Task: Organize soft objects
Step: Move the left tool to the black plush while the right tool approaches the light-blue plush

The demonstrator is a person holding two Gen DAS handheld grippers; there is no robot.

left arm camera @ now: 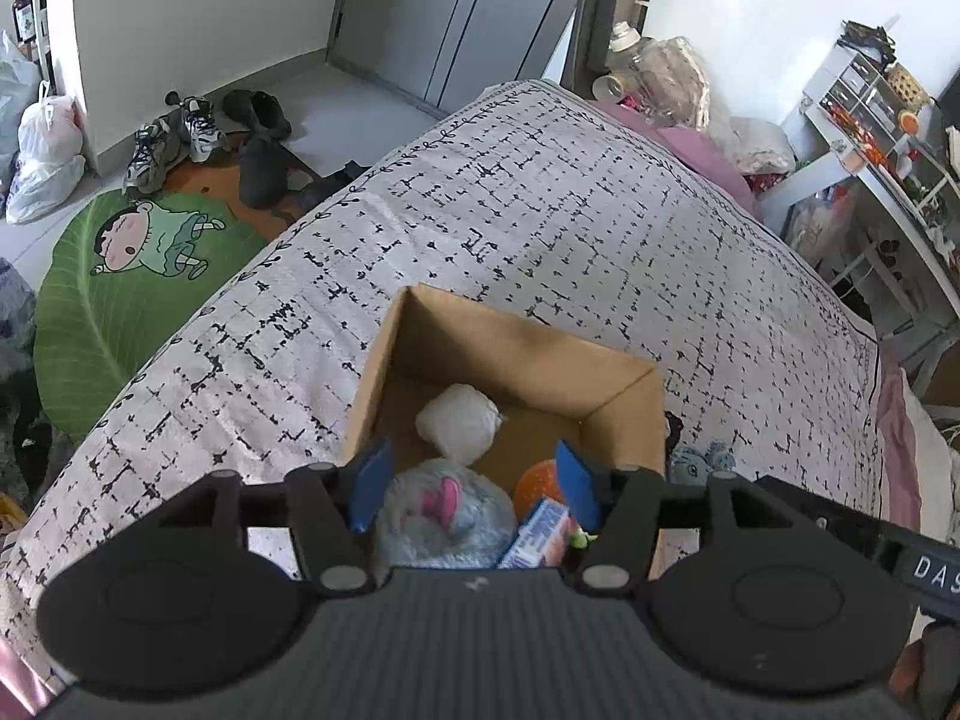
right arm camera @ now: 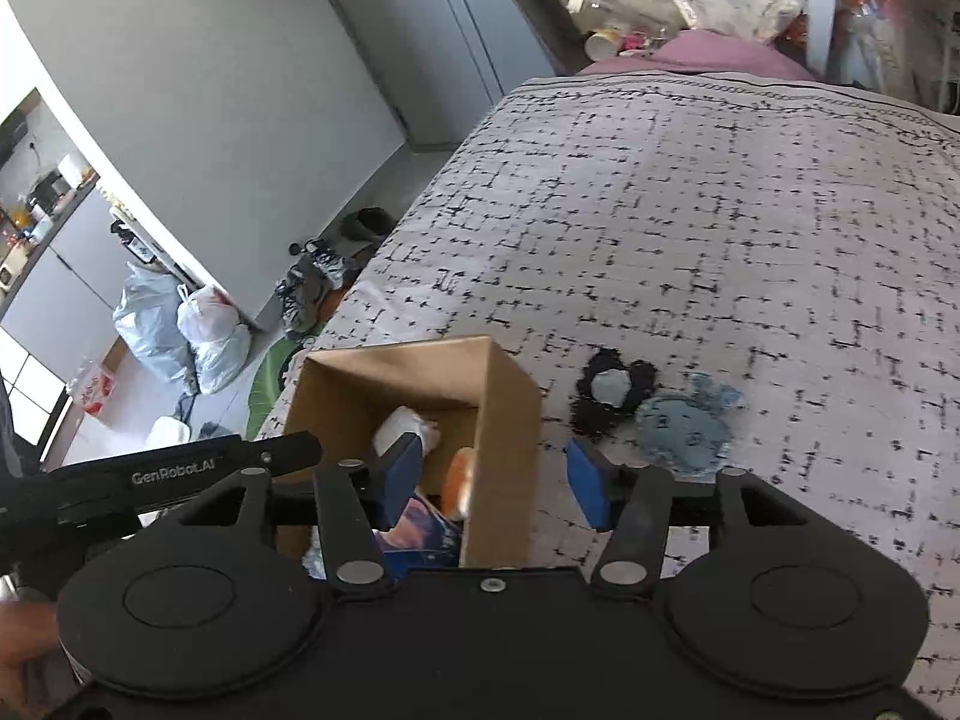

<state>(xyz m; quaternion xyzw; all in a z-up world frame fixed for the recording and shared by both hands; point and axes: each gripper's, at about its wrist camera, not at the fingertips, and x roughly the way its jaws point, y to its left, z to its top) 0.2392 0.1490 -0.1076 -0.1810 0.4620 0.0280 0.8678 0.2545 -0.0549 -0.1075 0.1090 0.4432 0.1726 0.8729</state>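
**Mia:** Bedroom stuff is all around, and a big bed (right arm camera: 750, 210) with a black-and-white blanket holds everything. What is closest?

**Ben:** Closest is the left hand-held gripper (left arm camera: 474, 489). Its blue fingers are apart and hold nothing. It hangs right over the cardboard box (left arm camera: 528, 360). Under it sits a fluffy gray toy in a bag (left arm camera: 441, 510), a little carton (left arm camera: 537, 531) and an orange ball (left arm camera: 537, 483). A white bagged bundle (left arm camera: 459, 429) lies deeper in the box.

**Mia:** And the other one?

**Ben:** The right hand-held gripper (right arm camera: 495, 480) is apart too, and empty. One finger is over the box, the other is over the blanket.

**Mia:** What is left on the bed?

**Ben:** A blue plush toy (right arm camera: 684, 429) lies just beside the box. Touching it, a bit farther, is a black plush toy (right arm camera: 612, 393) with a gray middle.

**Mia:** How will they feel?

**Ben:** I think very light and squishy. They look flat and floppy, so they may droop. I would pinch the blue one across its fat round middle, not its thin tail. It won't break, but fuzzy cloth can slip, so squeeze firmly.

**Mia:** What is far away?

**Ben:** Shoes (left arm camera: 174, 141) and a green leaf rug (left arm camera: 138, 300) on the floor.
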